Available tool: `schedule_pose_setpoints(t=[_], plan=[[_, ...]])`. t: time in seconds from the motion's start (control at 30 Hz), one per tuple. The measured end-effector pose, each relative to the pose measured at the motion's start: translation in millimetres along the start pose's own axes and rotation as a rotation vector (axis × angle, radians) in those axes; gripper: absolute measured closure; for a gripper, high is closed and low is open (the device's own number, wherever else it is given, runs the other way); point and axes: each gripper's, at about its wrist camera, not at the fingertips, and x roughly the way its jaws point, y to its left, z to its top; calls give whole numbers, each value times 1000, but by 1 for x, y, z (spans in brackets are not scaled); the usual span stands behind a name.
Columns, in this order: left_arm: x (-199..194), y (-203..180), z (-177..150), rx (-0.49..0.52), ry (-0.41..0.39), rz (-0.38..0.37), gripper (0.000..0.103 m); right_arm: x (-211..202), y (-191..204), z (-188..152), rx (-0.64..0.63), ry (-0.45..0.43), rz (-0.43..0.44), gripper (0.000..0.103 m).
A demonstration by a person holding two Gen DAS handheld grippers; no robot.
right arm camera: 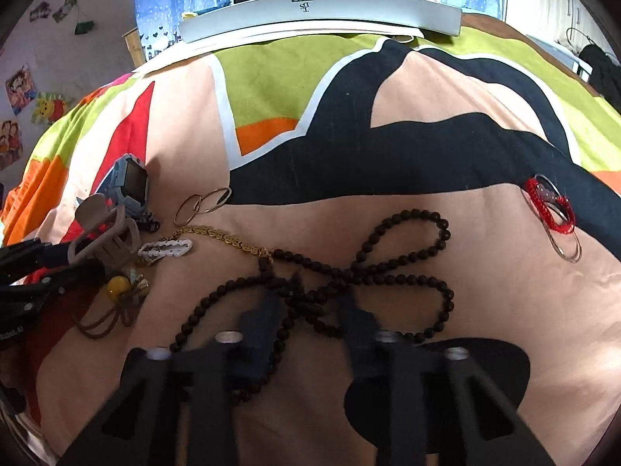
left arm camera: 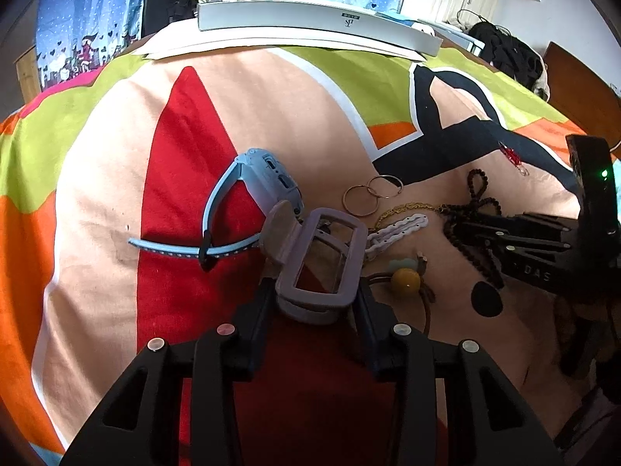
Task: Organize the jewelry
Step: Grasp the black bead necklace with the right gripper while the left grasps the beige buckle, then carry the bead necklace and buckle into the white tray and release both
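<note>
The left gripper (left arm camera: 316, 299) clamps a mauve hair clip (left arm camera: 320, 260) between its fingers, holding it over the patterned bedspread (left arm camera: 97, 194) just beside the blue watch (left arm camera: 268, 182). The right gripper (right arm camera: 310, 310) stands spread, its fingers straddling the knot of the dark bead necklace (right arm camera: 388, 272), nothing pinched yet. Hoop earrings (right arm camera: 202, 204), a gold chain (right arm camera: 225, 239), a white clip (right arm camera: 167, 250) and a yellow-bead hair tie (right arm camera: 118, 287) lie close together to the left; red-threaded bangles (right arm camera: 555, 209) lie well apart on the right. To do this well, I judge the right fingers should close low on the crossing strands, where several bunch, then lift slowly so loops do not snag the gold chain touching them. The left should keep the clip clear of the pile.
</note>
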Motion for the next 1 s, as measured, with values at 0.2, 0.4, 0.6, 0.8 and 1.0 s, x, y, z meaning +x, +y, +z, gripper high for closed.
schedule_pose_setpoints(t=[0.2,0.4,0.6,0.8,1.0], plan=[[-18,-13,-7,-7,-21,-19,70,-21,4,-14,8,-33,22,91],[-37,-27,-15,-18,-36,-53,70,-55,5,-26,27,-73,43,92],[-47,-36,-18,-35,-61,-58,70,-82,15,-27,9,-135,50,92],[-64,-45,-8,-29,-101,-76,71,-108,26,-16,-19,-216,74,92],[-84,-47,22,-36,-149,-71,71,-127,27,9,-9,-288,155,92]])
